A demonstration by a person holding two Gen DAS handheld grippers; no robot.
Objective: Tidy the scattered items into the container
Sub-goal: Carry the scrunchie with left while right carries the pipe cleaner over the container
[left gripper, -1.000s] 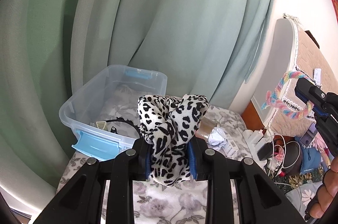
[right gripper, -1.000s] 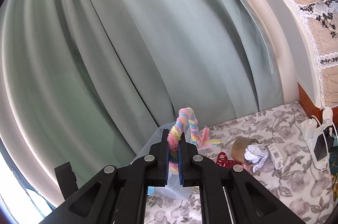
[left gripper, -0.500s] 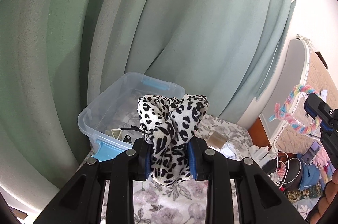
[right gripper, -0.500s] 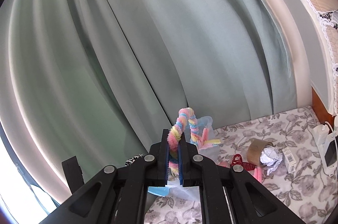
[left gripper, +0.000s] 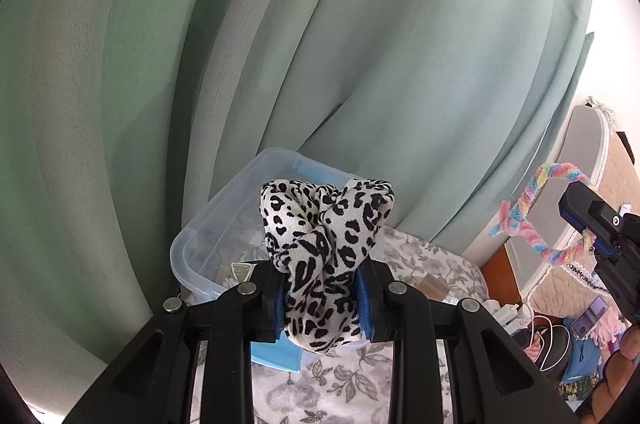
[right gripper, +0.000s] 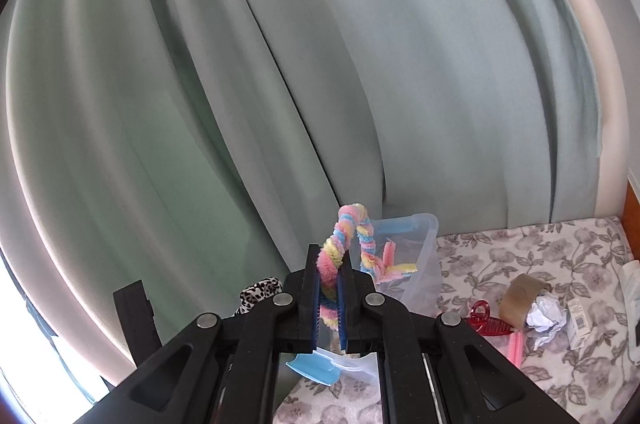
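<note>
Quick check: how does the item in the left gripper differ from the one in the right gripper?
The leopard-print scrunchie is black-and-cream fabric; the twisted pastel headband is fuzzy pink, blue and yellow. The scrunchie is a bunched, soft lump that fills the left gripper; the headband is a thin arch rising above the right gripper. Both are clamped between shut jaws, held up near the clear plastic bin.

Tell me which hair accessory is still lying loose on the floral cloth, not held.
The red claw clip, on the floral cloth beside the tape roll. The leopard scrunchie and the rainbow braided headband are each clamped in a hand-held gripper.
</note>
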